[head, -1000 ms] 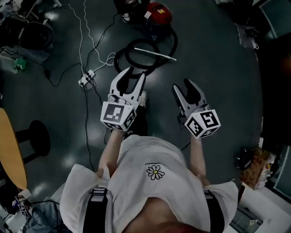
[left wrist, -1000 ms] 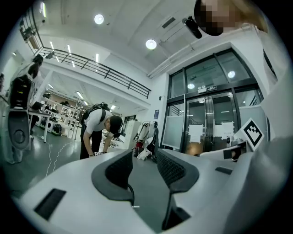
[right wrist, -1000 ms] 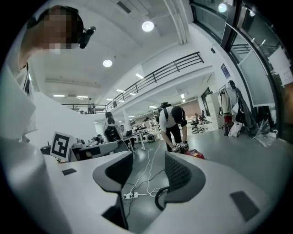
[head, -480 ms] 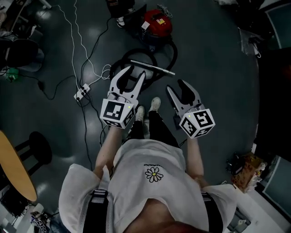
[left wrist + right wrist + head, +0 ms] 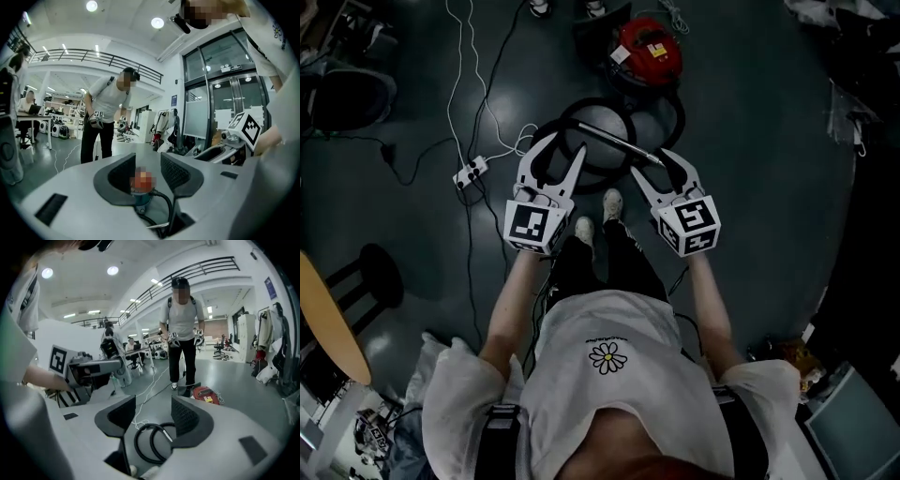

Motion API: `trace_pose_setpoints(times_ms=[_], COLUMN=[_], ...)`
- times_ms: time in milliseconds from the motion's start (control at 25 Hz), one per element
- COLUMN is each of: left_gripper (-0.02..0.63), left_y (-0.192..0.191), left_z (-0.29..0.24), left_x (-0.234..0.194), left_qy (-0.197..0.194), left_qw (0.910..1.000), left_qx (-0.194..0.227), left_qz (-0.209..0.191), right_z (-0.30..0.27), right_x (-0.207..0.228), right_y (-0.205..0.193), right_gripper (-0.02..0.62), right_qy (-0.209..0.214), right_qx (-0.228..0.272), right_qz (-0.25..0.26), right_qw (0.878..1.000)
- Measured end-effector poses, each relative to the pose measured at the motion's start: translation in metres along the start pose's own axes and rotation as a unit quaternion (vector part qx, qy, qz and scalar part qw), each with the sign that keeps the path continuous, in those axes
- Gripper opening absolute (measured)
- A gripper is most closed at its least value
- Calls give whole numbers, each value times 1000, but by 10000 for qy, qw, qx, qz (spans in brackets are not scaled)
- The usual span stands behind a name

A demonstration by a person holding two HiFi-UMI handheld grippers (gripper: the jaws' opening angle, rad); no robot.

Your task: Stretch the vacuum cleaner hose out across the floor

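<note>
One red vacuum cleaner (image 5: pixel 645 49) sits far, a bystander (image 5: pixel 182 329) beside it; its one hose (image 5: pixel 136 443) lies coiled in two loops near the wearer's feet, one metal wand (image 5: pixel 614 145) across them; two grippers, left gripper (image 5: pixel 558 155) and right gripper (image 5: pixel 661 167), hover above, jaws spread, holding nothing; yank the hose hard and the canister likely drags or tips.

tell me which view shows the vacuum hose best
The head view: the hose lies coiled, nearly whole, on the floor beside the red vacuum cleaner. The right gripper view shows two of its loops low down, partly cut off. The left gripper view shows only a short black stretch.
</note>
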State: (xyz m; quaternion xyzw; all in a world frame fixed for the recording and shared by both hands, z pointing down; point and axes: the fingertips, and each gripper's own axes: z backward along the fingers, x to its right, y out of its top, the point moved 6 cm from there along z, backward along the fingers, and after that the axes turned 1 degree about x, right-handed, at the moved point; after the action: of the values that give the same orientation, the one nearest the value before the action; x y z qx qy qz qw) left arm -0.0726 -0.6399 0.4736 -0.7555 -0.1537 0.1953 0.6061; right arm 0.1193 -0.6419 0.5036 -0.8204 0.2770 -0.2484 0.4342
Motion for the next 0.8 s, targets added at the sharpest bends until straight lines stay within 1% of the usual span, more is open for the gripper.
trace_pose_setpoints(times_ms=[80, 160, 240, 360, 480, 560, 680, 760, 800], left_gripper=[152, 152, 152, 152, 152, 152, 152, 152, 152], left_y=[-39, -94, -165, -278, -381, -441, -506, -532, -541], left_z=[-34, -72, -108, -145, -160, -163, -169, -174, -176], left_x=[-19, -43, -66, -96, -124, -140, -159, -169, -172], left_qy=[-11, -53, -36, 22, 31, 18, 52, 107, 126], left_qw=[9999, 9998, 9996, 9991, 9982, 9976, 9966, 9960, 9957], left_qx=[-123, -187, -264, -415, -596, -685, -793, -830, -840], left_qz=[-33, -79, -93, 15, 85, 127, 231, 327, 360], right_z=[-49, -111, -180, -277, -361, -408, -461, -488, -498], right_x=[26, 53, 80, 117, 144, 157, 173, 183, 188], right_y=[-33, -84, -155, -282, -398, -461, -529, -559, -572], right_gripper=[227, 227, 227, 227, 227, 227, 227, 227, 226], right_qy=[69, 209, 380, 509, 467, 387, 355, 272, 142], right_qx=[-384, -735, -1102, -1821, -2576, -3005, -3549, -3841, -3974], right_qz=[296, 513, 651, 775, 939, 1128, 1561, 1853, 1958], right_qw=[9988, 9958, 9910, 9789, 9605, 9463, 9211, 9041, 8964])
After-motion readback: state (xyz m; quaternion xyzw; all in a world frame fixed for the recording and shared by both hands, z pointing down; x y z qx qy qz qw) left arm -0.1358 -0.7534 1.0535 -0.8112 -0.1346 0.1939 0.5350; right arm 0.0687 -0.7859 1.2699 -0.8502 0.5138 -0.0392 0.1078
